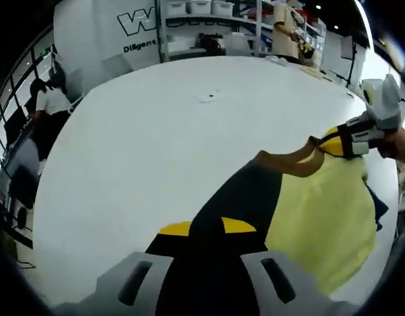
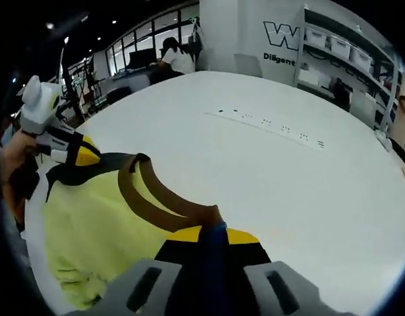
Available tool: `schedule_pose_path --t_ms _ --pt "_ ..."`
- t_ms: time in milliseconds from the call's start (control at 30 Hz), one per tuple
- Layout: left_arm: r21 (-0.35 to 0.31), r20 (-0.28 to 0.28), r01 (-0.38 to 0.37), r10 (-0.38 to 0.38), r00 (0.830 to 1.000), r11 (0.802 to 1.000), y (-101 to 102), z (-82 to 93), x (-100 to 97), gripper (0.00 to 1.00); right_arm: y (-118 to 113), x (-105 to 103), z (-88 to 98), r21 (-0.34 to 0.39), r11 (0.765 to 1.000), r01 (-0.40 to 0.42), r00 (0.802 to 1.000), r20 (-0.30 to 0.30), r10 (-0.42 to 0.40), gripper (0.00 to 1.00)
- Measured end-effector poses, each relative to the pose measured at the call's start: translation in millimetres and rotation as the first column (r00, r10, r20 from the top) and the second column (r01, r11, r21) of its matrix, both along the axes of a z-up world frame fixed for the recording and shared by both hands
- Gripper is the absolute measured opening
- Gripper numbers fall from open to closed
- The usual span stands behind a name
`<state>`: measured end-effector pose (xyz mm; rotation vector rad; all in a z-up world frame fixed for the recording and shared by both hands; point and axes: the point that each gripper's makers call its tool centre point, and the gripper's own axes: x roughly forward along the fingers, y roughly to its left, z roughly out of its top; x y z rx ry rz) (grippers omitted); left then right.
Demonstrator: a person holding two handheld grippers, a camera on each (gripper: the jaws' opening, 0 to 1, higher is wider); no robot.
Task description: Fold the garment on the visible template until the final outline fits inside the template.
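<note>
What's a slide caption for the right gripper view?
Both grippers pinch a yellow garment by its collar over a white table.

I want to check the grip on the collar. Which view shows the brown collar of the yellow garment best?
The right gripper view: the brown collar curves wide, its end pinched in the right gripper. The left gripper view shows the collar smaller, beside the right gripper.

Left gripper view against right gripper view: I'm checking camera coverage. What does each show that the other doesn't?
Left gripper view: a broad black panel of cloth running into the left gripper. Right gripper view: a row of small dark marks on the tabletop, and a blue strip in the right gripper. Both: the yellow garment with a brown collar band, clamped by both grippers, on the round white table.
</note>
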<state>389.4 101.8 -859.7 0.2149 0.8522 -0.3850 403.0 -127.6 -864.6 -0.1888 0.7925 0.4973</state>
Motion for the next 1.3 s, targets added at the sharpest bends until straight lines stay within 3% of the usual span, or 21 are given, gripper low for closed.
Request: schedule_pose_path --t_ms 100,167,500,700,867,1167,1233,1300 --pt "0.024 0.016 0.005 -0.006 1.000 1.000 1 0.8 1.9 0.12 -1 2 0.7 -0.001 1.000 0.005 1.000 0.005 -0.005 0.00" --pt "0.030 0.020 -0.008 0.007 1.000 1.000 4 1.0 3.5 0.04 -2 4 3.1 -0.016 1.000 0.001 1.000 0.021 -0.001 0.00" --pt "0.045 0.044 -0.003 0.001 0.999 0.999 8 1.0 8.8 0.03 0 12 18.5 -0.033 0.999 0.004 0.996 0.086 -0.001 0.00" --pt "0.045 0.172 -0.001 -0.007 0.985 0.999 9 31.3 23.2 0.02 0 27 34.2 -0.011 0.999 0.033 0.988 0.152 -0.031 0.00" --pt "0.039 0.233 -0.017 0.007 0.972 0.999 12 43.3 32.5 0.03 10 45 49.6 -0.005 0.999 0.050 0.969 0.243 -0.047 0.00" --pt "0.031 0.250 -0.058 0.048 0.967 0.998 18 37.4 46.6 0.03 17 75 43.3 0.029 0.995 0.096 0.953 0.285 -0.100 0.00" --pt "-0.026 0.222 -0.079 0.083 0.972 0.997 17 31.8 50.6 0.03 18 80 40.6 0.032 0.994 0.109 0.950 0.292 -0.113 0.00" --pt "-0.027 0.229 -0.082 0.086 0.970 0.996 18 31.6 53.5 0.03 19 85 37.8 0.056 0.992 0.114 0.949 0.290 -0.126 0.00"
